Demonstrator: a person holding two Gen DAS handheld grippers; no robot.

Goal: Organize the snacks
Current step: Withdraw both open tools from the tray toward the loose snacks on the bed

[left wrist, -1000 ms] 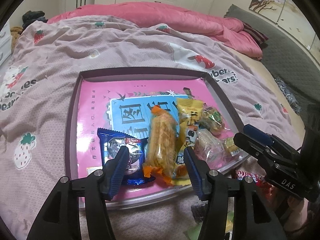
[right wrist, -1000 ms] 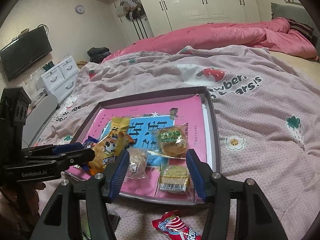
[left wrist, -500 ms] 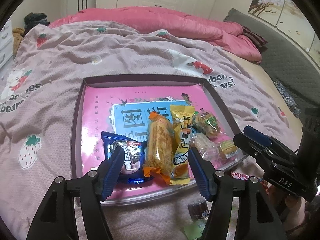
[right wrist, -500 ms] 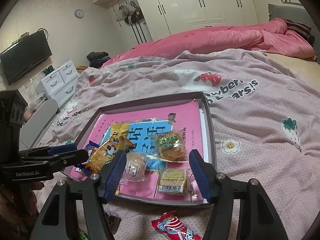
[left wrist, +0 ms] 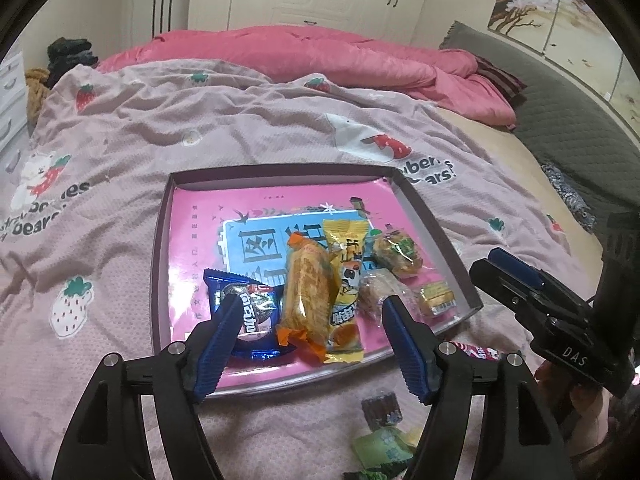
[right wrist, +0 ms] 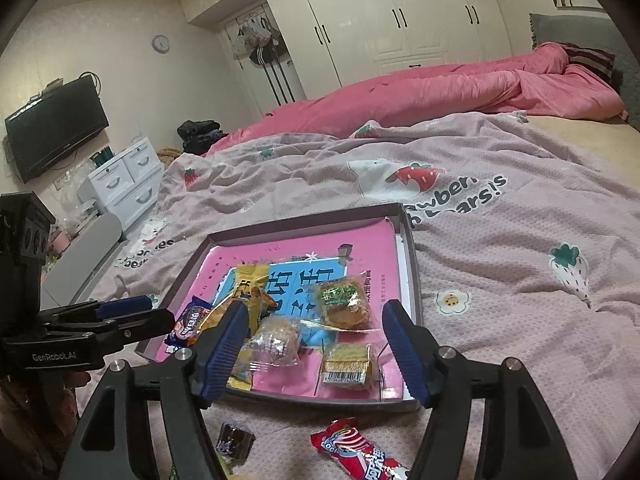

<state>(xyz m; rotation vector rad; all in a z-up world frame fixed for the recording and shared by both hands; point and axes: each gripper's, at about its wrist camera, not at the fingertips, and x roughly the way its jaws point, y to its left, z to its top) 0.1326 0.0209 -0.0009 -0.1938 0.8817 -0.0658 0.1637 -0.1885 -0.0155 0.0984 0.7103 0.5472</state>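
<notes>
Looking along our two hand-held grippers, we see each spread wide with ribbed blue pads and nothing held: the left hand-held gripper (left wrist: 310, 340) and the right hand-held gripper (right wrist: 316, 350) both hover above the near rim of the tray.

Nearest us, loose on the bed's waffle-textured pink blanket (right wrist: 520, 300), lie a glossy red-and-white wrapped candy (right wrist: 360, 452), a small dark square sweet (right wrist: 235, 440) and crinkled green wrappers (left wrist: 380, 446).

Just beyond sits a shallow square tray (left wrist: 160, 240) with low dark walls and a shiny pink printed floor. The snacks crowd its near half: a blue foil cookie pack (left wrist: 256, 308) on the left, a long orange-ended cracker bar (left wrist: 306, 296) touching a yellow pouch (left wrist: 346, 280), then a clear-wrapped round cake (right wrist: 276, 340), a green-labelled pastry (right wrist: 344, 300) and a small gold-wrapped square (right wrist: 347, 364) near the right wall.

The tray's far half is bare pink floor.

Farther off, a rumpled smooth pink duvet (left wrist: 320, 56) crosses the bed; behind it stand white wardrobe doors (right wrist: 400, 20).
</notes>
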